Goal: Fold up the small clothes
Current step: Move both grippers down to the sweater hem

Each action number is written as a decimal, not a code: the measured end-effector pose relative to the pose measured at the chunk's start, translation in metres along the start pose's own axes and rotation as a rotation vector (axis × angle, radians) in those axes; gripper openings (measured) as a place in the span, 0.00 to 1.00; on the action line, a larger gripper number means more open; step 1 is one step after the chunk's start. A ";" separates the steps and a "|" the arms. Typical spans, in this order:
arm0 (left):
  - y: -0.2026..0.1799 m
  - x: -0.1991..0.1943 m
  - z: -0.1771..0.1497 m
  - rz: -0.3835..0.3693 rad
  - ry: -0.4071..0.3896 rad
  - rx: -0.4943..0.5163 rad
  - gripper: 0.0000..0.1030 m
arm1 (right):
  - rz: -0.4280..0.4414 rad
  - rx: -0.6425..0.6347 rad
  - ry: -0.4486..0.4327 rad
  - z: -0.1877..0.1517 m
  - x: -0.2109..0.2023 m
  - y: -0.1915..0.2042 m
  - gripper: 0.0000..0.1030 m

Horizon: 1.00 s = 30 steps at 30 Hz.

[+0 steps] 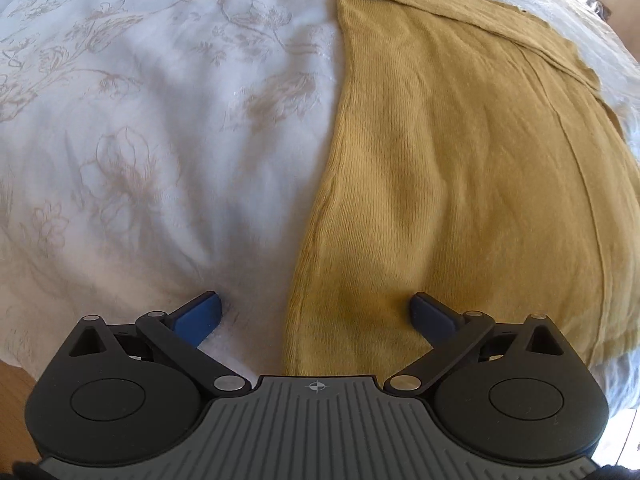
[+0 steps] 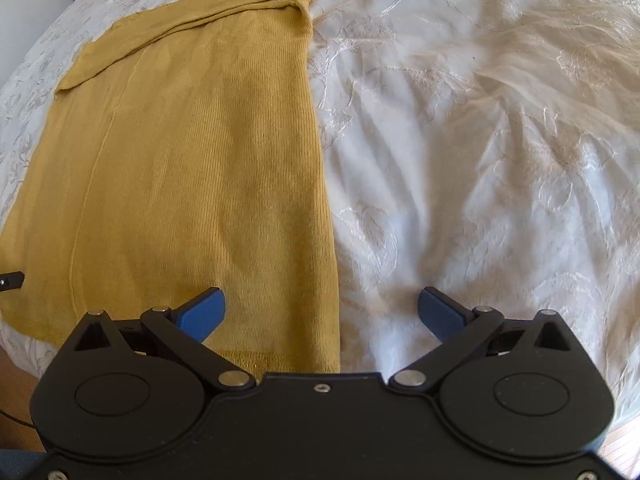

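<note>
A: We note the mustard knit garment (image 1: pixel 460 168) lying flat on the white floral bedspread (image 1: pixel 140 120), a strip folded over along its far edge.

B: Our left gripper (image 1: pixel 316 314) is spread wide, straddling the garment's left edge, gripping nothing.

A: Our right gripper (image 2: pixel 322 312) likewise gapes wide across the right edge; one blue pad (image 2: pixel 202 314) over knit, the other over bedspread.
</note>
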<state>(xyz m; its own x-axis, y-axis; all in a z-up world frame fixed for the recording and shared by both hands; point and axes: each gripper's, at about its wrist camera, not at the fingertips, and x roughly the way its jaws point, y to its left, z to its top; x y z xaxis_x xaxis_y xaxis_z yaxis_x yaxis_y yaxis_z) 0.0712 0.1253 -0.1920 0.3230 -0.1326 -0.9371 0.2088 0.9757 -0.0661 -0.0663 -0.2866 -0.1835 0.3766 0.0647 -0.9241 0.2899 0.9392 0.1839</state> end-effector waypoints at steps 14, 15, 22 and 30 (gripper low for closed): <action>-0.003 0.005 -0.009 -0.017 -0.048 0.080 0.99 | -0.003 0.032 -0.069 -0.025 -0.024 0.007 0.99; -0.003 0.005 -0.011 -0.018 -0.049 0.076 0.99 | 0.002 0.027 -0.073 -0.025 -0.024 0.007 0.99; -0.001 0.007 -0.015 -0.009 -0.044 0.072 1.00 | 0.082 0.004 -0.081 -0.020 -0.020 0.007 0.99; 0.001 0.013 -0.010 -0.022 -0.014 0.073 1.00 | 0.157 -0.007 -0.046 -0.014 0.000 0.011 0.99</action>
<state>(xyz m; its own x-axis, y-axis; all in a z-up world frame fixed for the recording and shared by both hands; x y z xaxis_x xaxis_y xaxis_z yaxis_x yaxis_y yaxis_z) 0.0668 0.1262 -0.2077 0.3301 -0.1571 -0.9308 0.2825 0.9573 -0.0614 -0.0751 -0.2715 -0.1861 0.4568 0.1952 -0.8679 0.2186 0.9211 0.3222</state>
